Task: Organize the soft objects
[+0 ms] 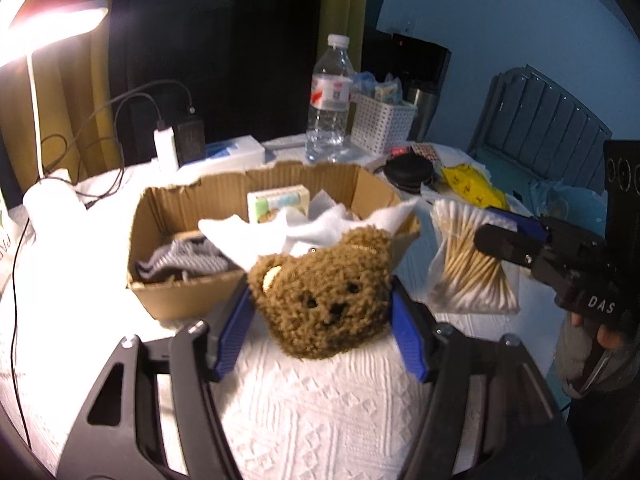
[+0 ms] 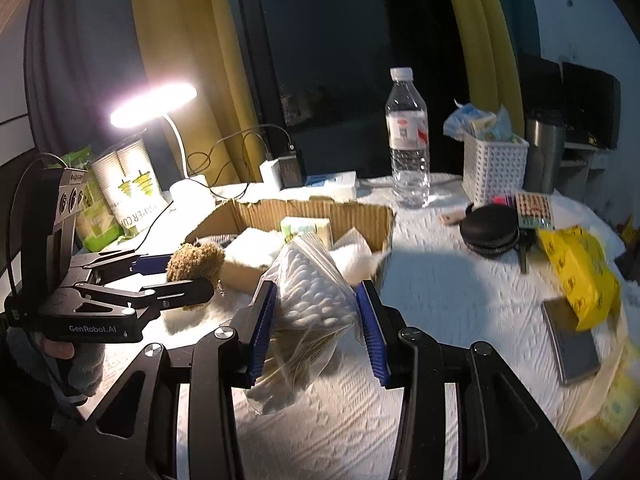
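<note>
Brown plush: bear (image 1: 324, 298) clamped in the left claw (image 1: 320, 320), just before the cardboard box (image 1: 180, 208).
Right claw (image 2: 316, 320): closed on the cotton-swab bag (image 2: 308, 300), box ahead-left.
Nearer arm: left, likely.

Left gripper (image 1: 320, 300): held low over the table, blue pads (image 1: 234, 334) pressed against both sides of a brown plush bear (image 1: 324, 296). Right gripper (image 2: 316, 312): alongside, pads (image 2: 262, 328) clamped on a bag of cotton swabs (image 2: 308, 308), lifted. Gloved hands on both handles.
</note>
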Tool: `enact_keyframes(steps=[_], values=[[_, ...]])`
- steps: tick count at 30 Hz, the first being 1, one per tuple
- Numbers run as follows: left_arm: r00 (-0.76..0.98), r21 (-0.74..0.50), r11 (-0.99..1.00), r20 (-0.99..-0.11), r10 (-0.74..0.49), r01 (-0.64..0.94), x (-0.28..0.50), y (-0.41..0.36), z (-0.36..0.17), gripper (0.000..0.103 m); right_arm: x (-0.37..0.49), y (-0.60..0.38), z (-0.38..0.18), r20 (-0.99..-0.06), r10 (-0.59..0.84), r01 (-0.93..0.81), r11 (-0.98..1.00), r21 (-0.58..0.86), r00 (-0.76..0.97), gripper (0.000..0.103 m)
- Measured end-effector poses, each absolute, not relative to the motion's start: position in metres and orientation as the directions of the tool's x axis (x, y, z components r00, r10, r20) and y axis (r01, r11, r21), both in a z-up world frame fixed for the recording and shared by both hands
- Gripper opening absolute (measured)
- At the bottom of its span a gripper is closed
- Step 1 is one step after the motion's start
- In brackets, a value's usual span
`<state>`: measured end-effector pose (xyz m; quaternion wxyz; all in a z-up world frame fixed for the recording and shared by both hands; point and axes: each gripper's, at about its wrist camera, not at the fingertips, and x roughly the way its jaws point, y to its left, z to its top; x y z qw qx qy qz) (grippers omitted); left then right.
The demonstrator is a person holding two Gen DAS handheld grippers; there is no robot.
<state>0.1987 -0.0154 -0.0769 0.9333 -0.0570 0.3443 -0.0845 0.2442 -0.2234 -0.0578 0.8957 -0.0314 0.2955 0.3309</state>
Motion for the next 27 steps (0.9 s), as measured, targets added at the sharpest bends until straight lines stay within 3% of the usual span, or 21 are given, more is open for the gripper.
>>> enact_keyframes(steps=[13, 25, 27], values=[[0.776, -0.163, 0.978, -0.596, -0.204, 0.131, 0.229, -0.012, -0.065, 0.065, 0.279, -0.202, -0.038, -0.517, 0.59, -0.637, 0.763, 0.109, 0.619, 0.043], [0.756, -0.183, 0.975, -0.619, -0.213, 0.125, 0.267, -0.012, -0.082, 0.065, 0.319, -0.19, -0.053, -0.532, 0.606, -0.645, 0.752, 0.138, 0.592, 0.043], [0.748, -0.187, 0.975, -0.627, -0.215, 0.123, 0.273, -0.012, -0.087, 0.065, 0.325, -0.188, -0.056, -0.533, 0.607, -0.644, 0.751, 0.142, 0.59, 0.04]])
